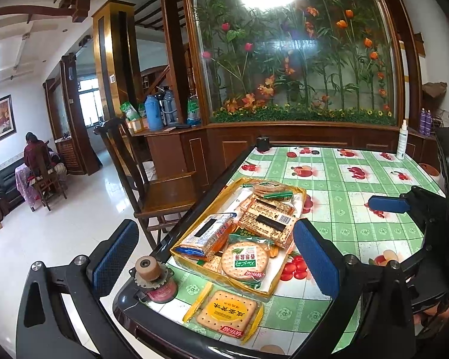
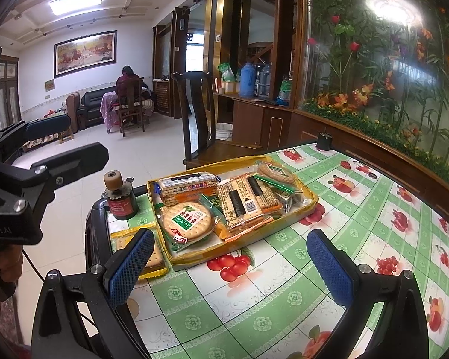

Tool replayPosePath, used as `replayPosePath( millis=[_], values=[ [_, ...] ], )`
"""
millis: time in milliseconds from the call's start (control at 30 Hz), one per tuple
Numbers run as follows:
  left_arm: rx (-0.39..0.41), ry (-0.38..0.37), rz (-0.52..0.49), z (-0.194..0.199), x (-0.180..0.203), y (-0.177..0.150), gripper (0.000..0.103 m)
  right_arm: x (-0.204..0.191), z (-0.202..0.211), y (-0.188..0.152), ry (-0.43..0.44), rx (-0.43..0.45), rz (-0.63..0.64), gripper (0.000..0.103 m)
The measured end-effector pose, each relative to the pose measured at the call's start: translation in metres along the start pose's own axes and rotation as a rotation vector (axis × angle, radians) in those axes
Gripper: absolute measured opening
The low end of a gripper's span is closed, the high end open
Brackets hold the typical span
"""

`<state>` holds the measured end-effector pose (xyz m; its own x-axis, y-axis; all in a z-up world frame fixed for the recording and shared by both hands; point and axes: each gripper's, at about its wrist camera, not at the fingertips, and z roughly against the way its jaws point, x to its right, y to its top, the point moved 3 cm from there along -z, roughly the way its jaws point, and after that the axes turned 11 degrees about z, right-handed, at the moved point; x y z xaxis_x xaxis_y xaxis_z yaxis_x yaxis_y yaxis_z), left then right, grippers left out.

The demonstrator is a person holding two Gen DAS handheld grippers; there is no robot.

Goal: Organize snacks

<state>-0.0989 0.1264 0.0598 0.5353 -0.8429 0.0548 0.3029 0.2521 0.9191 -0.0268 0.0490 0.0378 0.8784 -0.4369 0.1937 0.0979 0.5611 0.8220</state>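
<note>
Both tools, left tool (image 1: 215,264) and right tool (image 2: 230,264), have their blue-padded fingers wide apart and hold nothing. Ahead on the green checkered desk (image 2: 284,314) sits the yellow-rimmed tray (image 2: 312,199) of cracker packets; one square yellow-wrapped cracker packet (image 1: 227,314) lies just beside it, under the left tool.

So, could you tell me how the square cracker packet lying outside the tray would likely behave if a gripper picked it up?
The square cracker packet looks flat and thin, so probably light. Its glossy film wrapper may slip between the pads, and the crimped ends look floppy. The cracker inside would likely crack under a hard squeeze. It lies flat on the table, so getting under an edge may be awkward.
</note>
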Motion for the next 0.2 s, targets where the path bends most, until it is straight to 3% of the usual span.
replayPosePath(
  millis=[200],
  values=[
    [0.013,-0.011,0.027,0.0021,-0.0028,0.0020,0.103,0.0014,-0.0027,-0.0009,0.017,0.003,-0.007,0.102]
  ],
)
